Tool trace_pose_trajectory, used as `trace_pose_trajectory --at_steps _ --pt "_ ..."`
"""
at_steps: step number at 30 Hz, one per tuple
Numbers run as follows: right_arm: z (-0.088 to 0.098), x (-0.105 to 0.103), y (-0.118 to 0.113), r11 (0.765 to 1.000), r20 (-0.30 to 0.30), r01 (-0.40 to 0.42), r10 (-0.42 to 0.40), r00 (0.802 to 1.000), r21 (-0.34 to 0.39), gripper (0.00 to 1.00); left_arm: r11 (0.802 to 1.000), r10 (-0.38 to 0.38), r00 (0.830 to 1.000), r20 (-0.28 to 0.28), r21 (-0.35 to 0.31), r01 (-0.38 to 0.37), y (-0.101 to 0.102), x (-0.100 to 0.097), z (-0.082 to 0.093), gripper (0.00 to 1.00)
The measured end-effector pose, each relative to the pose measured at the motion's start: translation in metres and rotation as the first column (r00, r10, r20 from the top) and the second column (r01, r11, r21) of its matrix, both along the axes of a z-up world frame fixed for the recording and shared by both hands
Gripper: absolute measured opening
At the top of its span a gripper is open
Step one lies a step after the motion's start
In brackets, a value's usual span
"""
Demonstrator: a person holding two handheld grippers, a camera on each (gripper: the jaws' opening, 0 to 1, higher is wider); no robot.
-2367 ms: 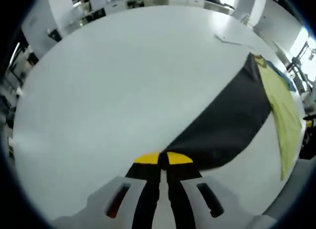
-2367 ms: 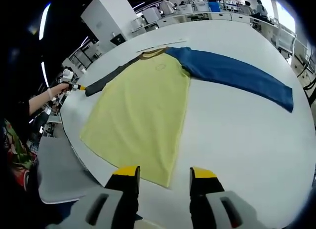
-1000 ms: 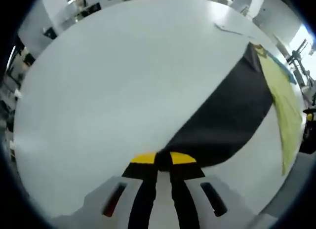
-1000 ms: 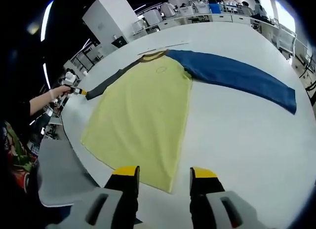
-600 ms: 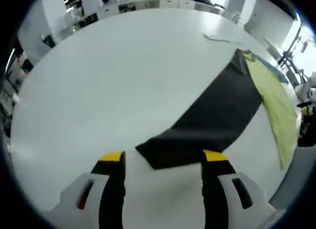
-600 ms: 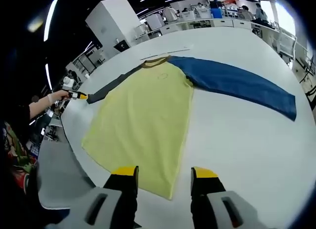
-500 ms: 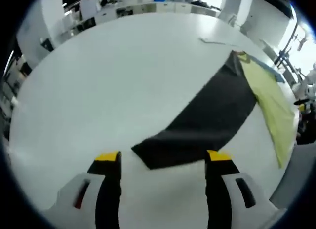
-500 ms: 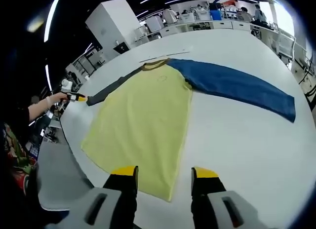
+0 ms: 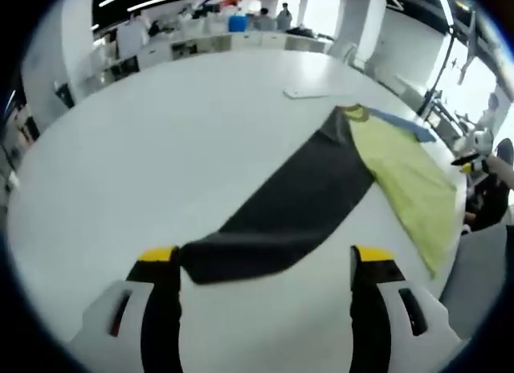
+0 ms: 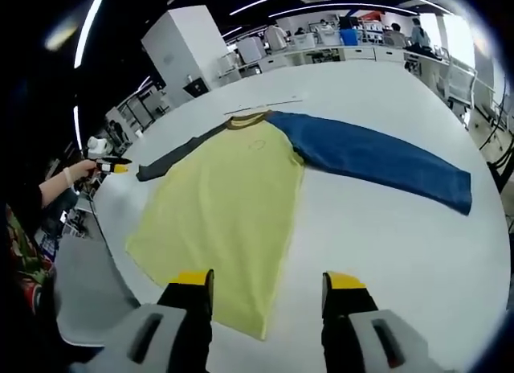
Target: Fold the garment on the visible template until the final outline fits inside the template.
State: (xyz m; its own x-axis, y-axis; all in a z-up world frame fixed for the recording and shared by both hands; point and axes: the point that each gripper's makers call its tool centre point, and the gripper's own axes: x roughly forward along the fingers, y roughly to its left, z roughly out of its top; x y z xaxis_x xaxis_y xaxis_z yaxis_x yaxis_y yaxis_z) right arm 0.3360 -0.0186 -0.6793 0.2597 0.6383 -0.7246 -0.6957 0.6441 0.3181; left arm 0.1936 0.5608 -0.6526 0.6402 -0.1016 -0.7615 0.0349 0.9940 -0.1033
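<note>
Bright overhead strips, window glare, perhaps slight blur

A wide white table (image 10: 418, 252) fronts a hall of desks (image 10: 345, 35), a white pillar (image 10: 181, 47) and bright windows (image 9: 490, 75)

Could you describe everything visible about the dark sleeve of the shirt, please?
The dark sleeve is a long charcoal strip of soft, matte fabric, lying flat and stretched out straight on the white table. It runs from the brownish collar and the yellow body to a squared cuff end that rests between the open jaws of the left gripper, which is not gripping it. In the right gripper view it extends away from the yellow body on the side opposite the blue sleeve.
</note>
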Motion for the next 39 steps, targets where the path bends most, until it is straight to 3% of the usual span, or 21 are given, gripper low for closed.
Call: trace_pose_trajectory --at_steps 4,10,15,17,19,20,22,24,26,32,36,39 --pt "0.0 0.004 -0.004 1.0 0.017 0.008 -0.008 1.0 -0.017 0.63 0.999 -0.035 0.999 0.019 0.006 0.035 -0.016 0.0 0.004 0.81" --pt "0.0 0.013 -0.012 0.999 0.043 0.028 -0.027 0.999 -0.032 0.72 0.998 -0.035 0.996 0.078 -0.053 0.039 -0.04 0.003 0.01 0.79" --pt "0.001 0.02 -0.019 0.998 0.062 0.045 -0.042 0.997 -0.044 0.78 0.995 -0.054 0.994 0.093 -0.077 0.061 -0.06 0.001 0.007 0.77" --pt "0.0 0.021 -0.023 0.997 0.06 0.052 -0.048 0.997 -0.062 0.71 0.994 -0.052 0.994 0.101 -0.091 0.061 -0.068 -0.001 0.006 0.75" --pt "-0.001 0.012 -0.017 0.999 0.018 0.022 -0.021 1.0 -0.026 0.53 0.992 -0.05 0.992 0.12 -0.11 0.063 -0.078 -0.001 0.006 0.74" --pt "-0.002 0.012 -0.018 0.999 0.012 0.044 -0.043 0.999 -0.022 0.55 0.99 -0.048 0.992 0.121 -0.124 0.063 -0.082 -0.002 0.004 0.75" --pt "-0.007 0.011 -0.017 0.998 0.023 0.052 -0.051 0.998 -0.024 0.73 0.989 -0.044 0.992 0.116 -0.133 0.059 -0.087 -0.005 0.002 0.77" --pt "-0.015 0.007 -0.022 0.997 0.021 0.03 -0.029 0.999 -0.067 0.69 0.989 -0.044 0.992 0.119 -0.137 0.061 -0.091 -0.008 0.002 0.75" --pt "-0.02 0.008 -0.026 0.996 0.023 0.037 -0.036 0.999 -0.075 0.71 0.987 -0.029 0.991 0.128 -0.152 0.048 -0.094 -0.011 0.005 0.76" --pt "-0.017 0.036 -0.044 0.987 0.047 0.152 -0.15 0.988 -0.047 0.73 0.978 0.016 0.987 0.158 -0.206 0.017 -0.107 -0.019 0.01 0.76" --pt "-0.012 0.06 -0.056 0.98 0.069 0.191 -0.187 0.98 -0.059 0.86 0.974 0.032 0.986 0.163 -0.228 0.006 -0.118 -0.024 0.007 0.76" --pt "-0.006 0.082 -0.064 0.971 0.096 0.23 -0.224 0.97 -0.058 0.87 0.971 0.039 0.987 0.158 -0.24 0.0 -0.127 -0.028 0.002 0.76"
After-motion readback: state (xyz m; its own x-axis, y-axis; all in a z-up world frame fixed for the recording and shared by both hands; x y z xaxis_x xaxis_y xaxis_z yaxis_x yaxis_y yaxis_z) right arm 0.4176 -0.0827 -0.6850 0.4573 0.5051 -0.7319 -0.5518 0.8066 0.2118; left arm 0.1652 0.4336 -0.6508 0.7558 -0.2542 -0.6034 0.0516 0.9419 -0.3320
